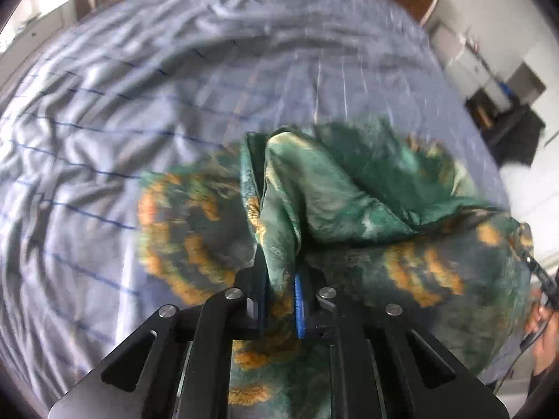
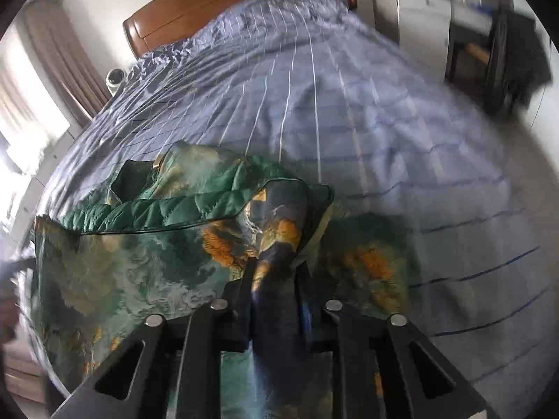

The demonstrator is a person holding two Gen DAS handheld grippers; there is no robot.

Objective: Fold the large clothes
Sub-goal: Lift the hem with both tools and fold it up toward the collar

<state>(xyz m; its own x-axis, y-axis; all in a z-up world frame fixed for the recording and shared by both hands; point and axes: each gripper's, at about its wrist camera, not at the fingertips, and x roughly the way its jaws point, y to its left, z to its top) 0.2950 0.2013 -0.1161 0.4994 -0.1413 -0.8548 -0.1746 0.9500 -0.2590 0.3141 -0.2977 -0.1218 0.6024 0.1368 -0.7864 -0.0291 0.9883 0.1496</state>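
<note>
One green and orange patterned garment (image 1: 349, 188) at lower centre, two claws, left claw (image 1: 279, 300) and right claw (image 2: 276, 300), each clenched on a bunched fold, one blue striped bed (image 2: 349, 104) beneath.

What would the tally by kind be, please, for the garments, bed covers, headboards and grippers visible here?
Green patterned garment: 1
Blue striped bed cover: 1
Wooden headboard: 1
Grippers, left gripper and right gripper, each shut on the garment: 2
Total: 5
</note>
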